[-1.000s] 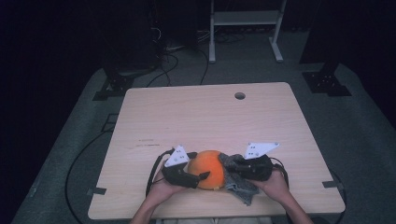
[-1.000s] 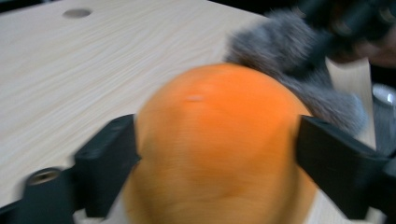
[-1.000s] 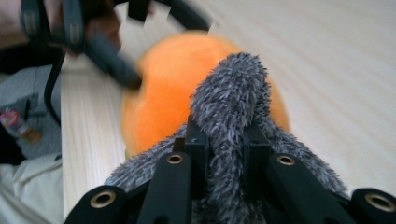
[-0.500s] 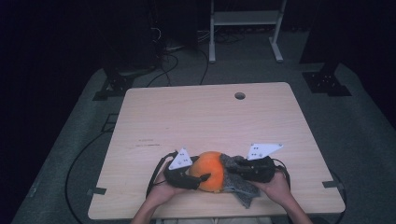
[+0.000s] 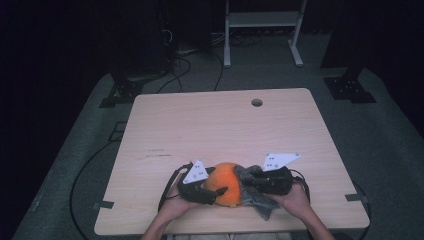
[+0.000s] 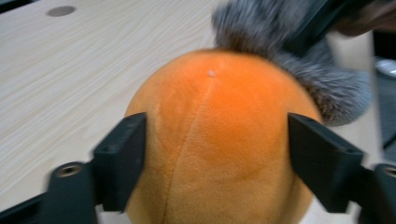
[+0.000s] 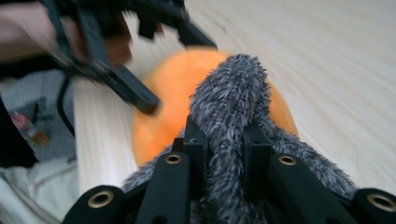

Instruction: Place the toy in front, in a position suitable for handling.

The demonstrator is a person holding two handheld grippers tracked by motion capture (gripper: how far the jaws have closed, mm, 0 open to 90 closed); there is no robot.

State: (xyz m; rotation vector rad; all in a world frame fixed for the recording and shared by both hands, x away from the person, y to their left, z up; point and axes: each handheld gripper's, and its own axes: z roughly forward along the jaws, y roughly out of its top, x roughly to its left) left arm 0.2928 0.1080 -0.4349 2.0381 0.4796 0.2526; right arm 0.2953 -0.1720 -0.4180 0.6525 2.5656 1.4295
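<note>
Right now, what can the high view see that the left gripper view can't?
High view: the whole table with its edges, the floor cables, the white frame, and both of the person's hands, each holding tongs. Left gripper view: close up, a seam down the orange plush ball and the left tongs, whose jaws have just been opening, standing on either side of it. Both show the ball, the grey furry piece next to it, and the round hole in the table.
</note>
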